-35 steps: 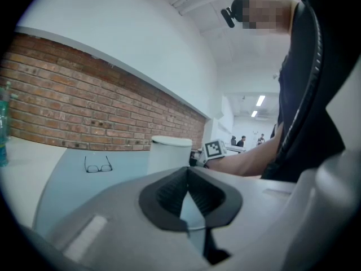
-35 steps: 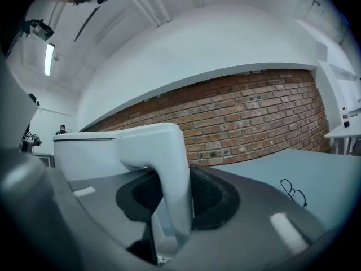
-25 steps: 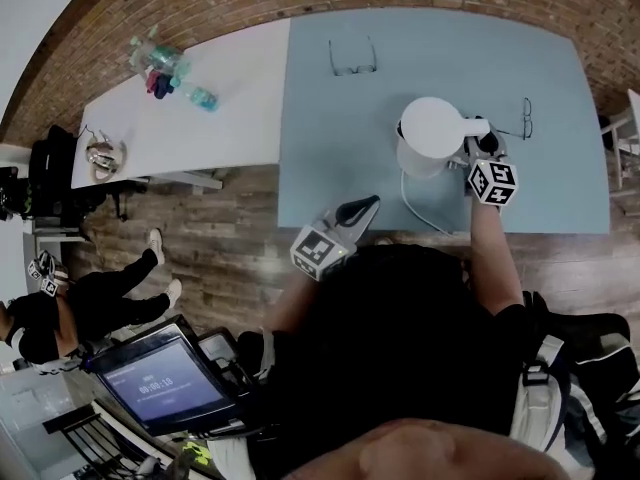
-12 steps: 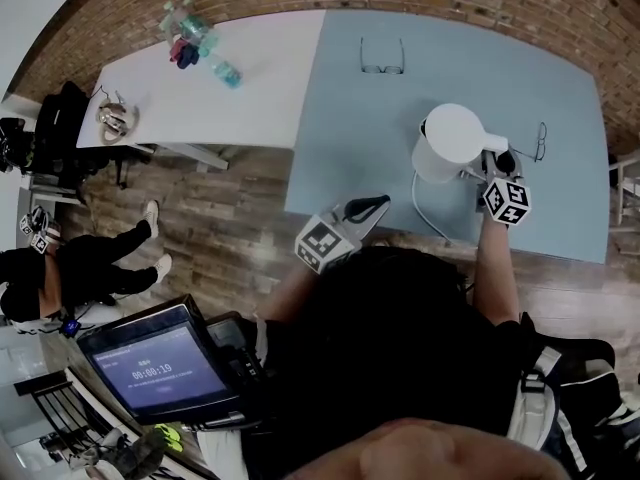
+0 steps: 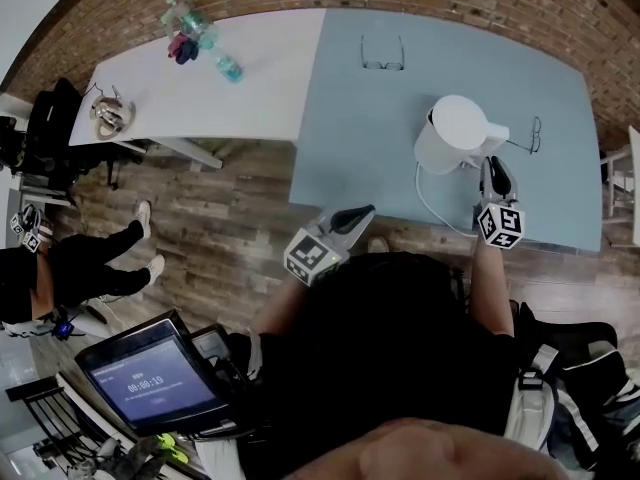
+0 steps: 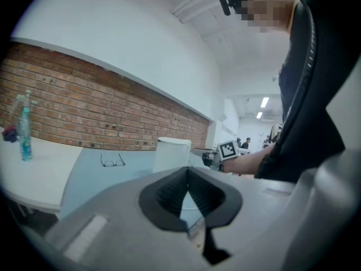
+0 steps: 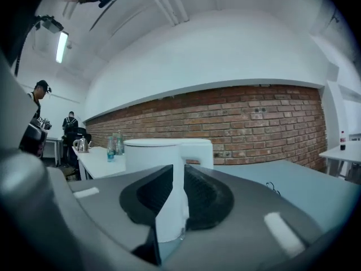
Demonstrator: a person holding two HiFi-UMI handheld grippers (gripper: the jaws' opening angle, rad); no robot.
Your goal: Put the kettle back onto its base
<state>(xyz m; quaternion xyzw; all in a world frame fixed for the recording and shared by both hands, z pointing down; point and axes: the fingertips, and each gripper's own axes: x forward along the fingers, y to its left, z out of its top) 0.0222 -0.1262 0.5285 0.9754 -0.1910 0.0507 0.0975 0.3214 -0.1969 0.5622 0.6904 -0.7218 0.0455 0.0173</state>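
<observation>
Pulled back from the kettle [image 5: 455, 133], the right gripper [image 5: 495, 165] now sits just short of its handle.
Its jaws have just been closing to a narrow gap, with nothing clamped between them. The white kettle stands upright on the blue tabletop [image 5: 360, 138], a cord [image 5: 425, 200] curling out from under it. The left gripper [image 5: 362, 211] hovers at the tabletop's near edge, jaws together and empty.

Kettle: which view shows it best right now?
Head view: the whole kettle from above, unobstructed on the blue table. Right gripper view shows it close and side-on, its bottom hidden. Left gripper view shows it small, lower part hidden.
</observation>
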